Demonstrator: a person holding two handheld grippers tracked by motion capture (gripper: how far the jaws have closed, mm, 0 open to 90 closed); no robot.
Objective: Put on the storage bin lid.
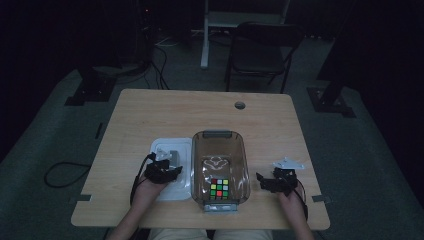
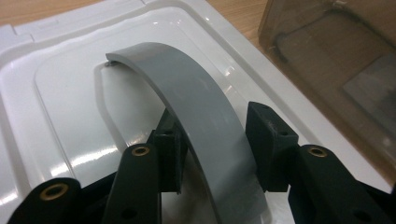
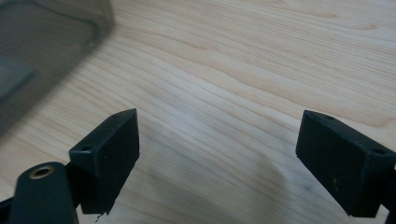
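1. A black cable point(image 1: 62, 175) lies in a loop on the floor, left of the table point(image 1: 150, 112).
2. The white lid point(image 1: 175, 148) lies flat on the table, just left of the box point(image 1: 245, 165). They look like they touch, side by side.
3. The lid has a grey handle point(image 2: 196, 112) that curves up like a bow.
4. The left gripper point(image 1: 167, 171) sits over the near part of the lid, held by the left hand point(image 1: 147, 187).
5. In the left gripper view, the handle stands between the 2 black jaws. The jaws are partly shut. The left pad point(image 2: 172, 149) is right at the handle. I cannot tell if the right pad point(image 2: 268, 140) touches it, as a thin gap seems to show there.
6. The clear brown box stands in the middle of the table, open at the top.
7. A cube point(image 1: 219, 189) with red, green, yellow and orange squares lies inside the box, at the near end.
8. The right gripper point(image 1: 267, 182) lies low by the table, just right of the box, held by the right hand point(image 1: 292, 202).
9. Its jaws stand wide open with only bare wood between them. It holds nothing.
10. A dark chair point(image 1: 260, 47) stands on the floor past the far edge of the table.
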